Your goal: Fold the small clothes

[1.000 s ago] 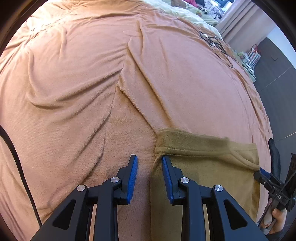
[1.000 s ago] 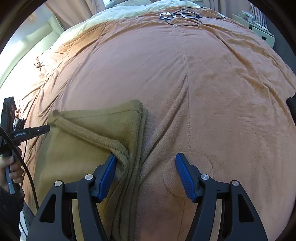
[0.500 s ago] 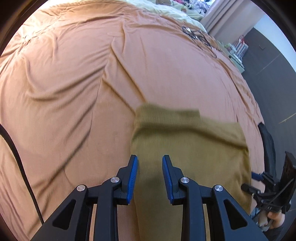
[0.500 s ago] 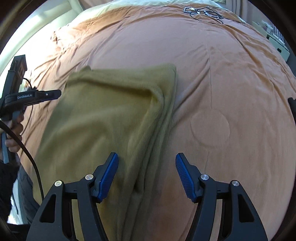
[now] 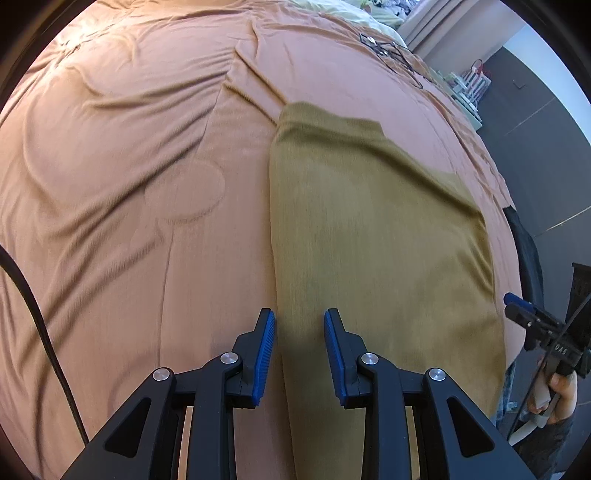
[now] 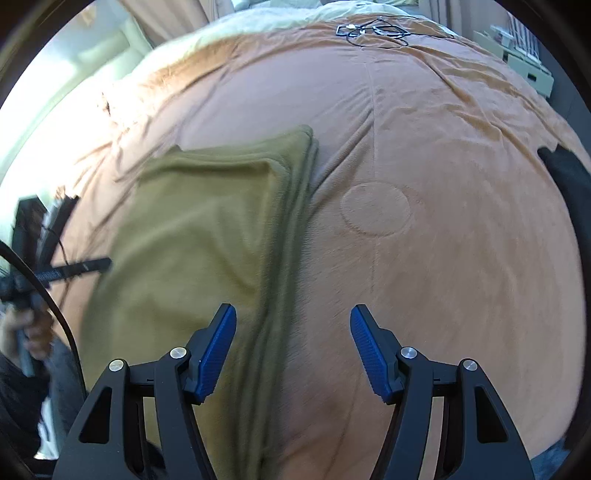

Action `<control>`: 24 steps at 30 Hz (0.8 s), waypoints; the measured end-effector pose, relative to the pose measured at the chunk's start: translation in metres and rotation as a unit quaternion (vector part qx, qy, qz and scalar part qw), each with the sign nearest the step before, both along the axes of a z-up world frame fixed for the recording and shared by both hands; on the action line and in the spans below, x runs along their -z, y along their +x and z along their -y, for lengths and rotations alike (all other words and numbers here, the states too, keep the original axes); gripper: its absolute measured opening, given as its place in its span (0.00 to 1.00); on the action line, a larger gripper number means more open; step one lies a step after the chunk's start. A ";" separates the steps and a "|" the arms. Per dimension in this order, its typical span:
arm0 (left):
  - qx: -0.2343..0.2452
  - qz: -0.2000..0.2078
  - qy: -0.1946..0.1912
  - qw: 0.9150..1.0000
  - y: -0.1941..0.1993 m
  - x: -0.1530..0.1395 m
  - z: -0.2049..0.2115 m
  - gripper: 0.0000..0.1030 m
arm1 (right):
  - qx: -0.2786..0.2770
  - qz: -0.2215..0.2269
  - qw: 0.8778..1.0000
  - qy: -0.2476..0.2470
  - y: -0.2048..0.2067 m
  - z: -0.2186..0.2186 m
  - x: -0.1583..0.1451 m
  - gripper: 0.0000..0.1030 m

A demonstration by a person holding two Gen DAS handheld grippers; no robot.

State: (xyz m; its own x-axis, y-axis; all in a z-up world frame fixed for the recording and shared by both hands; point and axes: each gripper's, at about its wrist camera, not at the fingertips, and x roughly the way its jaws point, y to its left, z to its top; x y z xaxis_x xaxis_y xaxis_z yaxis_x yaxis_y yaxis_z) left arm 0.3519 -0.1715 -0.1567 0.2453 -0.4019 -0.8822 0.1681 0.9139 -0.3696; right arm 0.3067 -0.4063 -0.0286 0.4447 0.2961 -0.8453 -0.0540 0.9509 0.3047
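Observation:
An olive-green garment (image 5: 376, 236) lies folded lengthwise on the orange blanket (image 5: 147, 155), its far end toward the pillows. My left gripper (image 5: 299, 350) is open and empty, hovering over the garment's left edge near its near end. In the right wrist view the same garment (image 6: 199, 240) lies left of centre with its stacked folded edges on its right side. My right gripper (image 6: 293, 347) is wide open and empty above that right edge. Each gripper shows at the other view's side: the right gripper (image 5: 532, 325) and the left gripper (image 6: 55, 273).
A tangle of black cable (image 6: 373, 31) lies on the blanket at the far end. A black object (image 6: 569, 177) sits at the bed's right edge. Shelving (image 5: 469, 85) and a dark floor lie beyond the bed. A black cord (image 5: 40, 332) trails at the left.
Both grippers have pulled back toward the near end and risen, so much more of the garment's length shows. The garment now lies flat and stretched out. Both grippers stay open.

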 end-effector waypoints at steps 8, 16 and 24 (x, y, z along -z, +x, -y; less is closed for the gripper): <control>-0.004 -0.002 0.002 1.000 -0.033 0.001 -0.002 0.29 | -0.028 -0.018 0.999 -0.015 -0.024 -0.011 0.017 0.61; 0.002 -0.003 0.001 1.000 -0.063 0.003 0.007 0.29 | -0.007 -0.021 0.999 -0.049 -0.043 0.005 0.026 0.61; 0.006 -0.015 -0.006 1.000 -0.083 0.006 0.009 0.29 | 0.011 -0.009 0.999 -0.039 -0.069 -0.001 0.016 0.61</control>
